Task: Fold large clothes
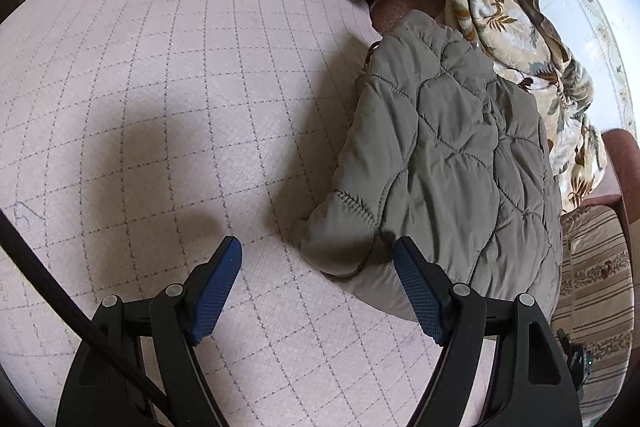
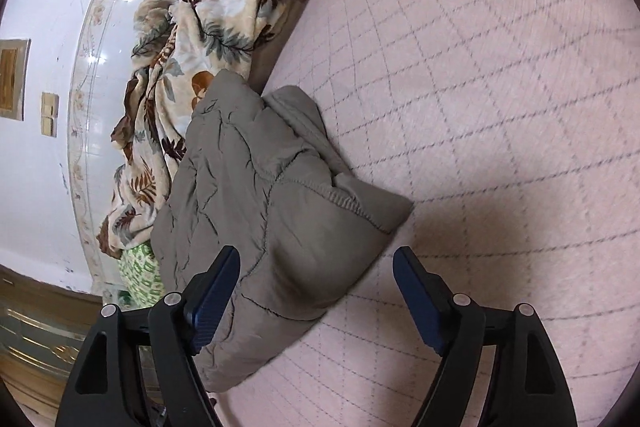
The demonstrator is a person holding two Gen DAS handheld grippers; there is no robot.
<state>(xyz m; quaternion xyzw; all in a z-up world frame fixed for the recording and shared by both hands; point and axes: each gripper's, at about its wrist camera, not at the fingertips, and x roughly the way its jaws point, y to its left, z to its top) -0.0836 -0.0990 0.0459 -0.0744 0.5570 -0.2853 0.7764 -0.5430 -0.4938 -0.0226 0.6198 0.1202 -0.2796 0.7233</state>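
Jacket (image 1: 452, 163) folded on bed (image 1: 160, 87).
Your left gripper (image 1: 318, 291) and right gripper (image 2: 316, 299) fingers stand wide, empty; the bundle lies just ahead, free to settle.

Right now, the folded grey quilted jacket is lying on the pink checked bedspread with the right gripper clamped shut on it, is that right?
Not quite: the right gripper is open, not clamped, as the right wrist view shows. The folded grey quilted jacket does lie on the pink checked bedspread.
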